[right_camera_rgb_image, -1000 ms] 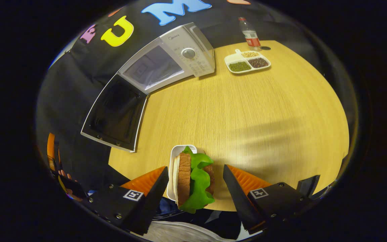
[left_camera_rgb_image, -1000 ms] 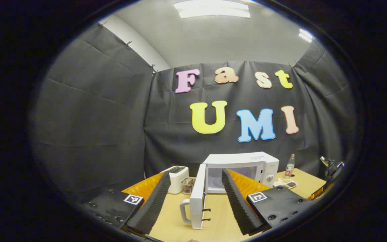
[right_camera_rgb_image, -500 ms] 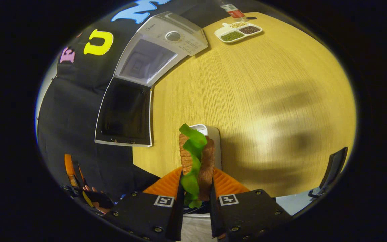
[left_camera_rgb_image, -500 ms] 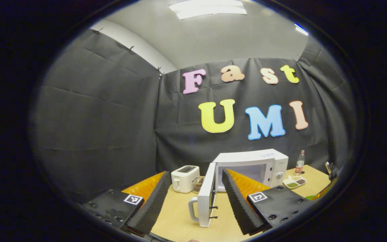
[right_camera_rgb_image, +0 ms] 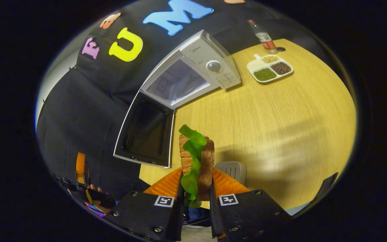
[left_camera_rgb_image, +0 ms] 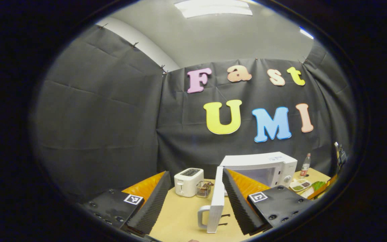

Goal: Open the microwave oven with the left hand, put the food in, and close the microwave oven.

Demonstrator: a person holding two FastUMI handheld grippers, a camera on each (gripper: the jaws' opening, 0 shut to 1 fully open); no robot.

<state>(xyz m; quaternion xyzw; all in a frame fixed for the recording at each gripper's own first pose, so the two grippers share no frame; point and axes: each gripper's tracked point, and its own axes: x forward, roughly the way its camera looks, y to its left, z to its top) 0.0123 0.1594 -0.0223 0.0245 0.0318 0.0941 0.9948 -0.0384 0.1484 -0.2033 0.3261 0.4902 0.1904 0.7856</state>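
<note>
In the last half second I have lifted the sandwich clear of its white tray, which now sits empty on the wooden table just below and to the right of the food; a second ago my right gripper was still spread wide around it, so the grasp is made and the carry has begun. The jaws are pressed onto the sandwich from both sides, bread slices upright between them and the green lettuce leaf sticking out past the fingertips toward the microwave oven. The oven's door stands swung fully out to the left, and the lit cavity lies ahead and above the food in the right gripper view, well apart from it for now. In the left gripper view my left gripper is empty, jaws spread, and it has drifted back from the door, whose edge and handle stand between its fingers without touching them. I judge the opening step done and the transfer under way; the next move needs the sandwich steered past the door's edge into the cavity. Toaster, divided snack dish and bottle sit out of the path.
</note>
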